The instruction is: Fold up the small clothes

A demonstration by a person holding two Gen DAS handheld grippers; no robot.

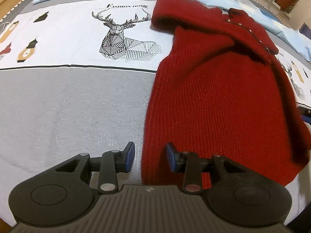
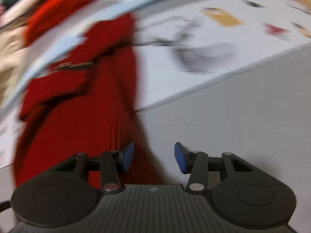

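While both tools hang just above the bed (image 1: 68, 106), the red knit sweater (image 1: 223, 97) lies flat on the printed cover toward the bed's right side, its hem nearest the cameras and one sleeve (image 1: 194, 19) already folded across the chest by the row of small buttons. The left gripper (image 1: 150, 157) stands wide and holds nothing, its jaws straddling the sweater's left bottom edge; the right gripper (image 2: 154, 156) is likewise wide and empty over the garment's opposite lower edge, though that view is smeared by motion, so contact cannot be judged. The step in hand looks like taking the hem corners to fold the body up toward the collar. To do it well, each gripper should bite only the knit, not the cover beneath, pinch both layers squarely at matching corners, and lift evenly so the thick ribbed fabric does not skew or drag the tucked sleeve loose
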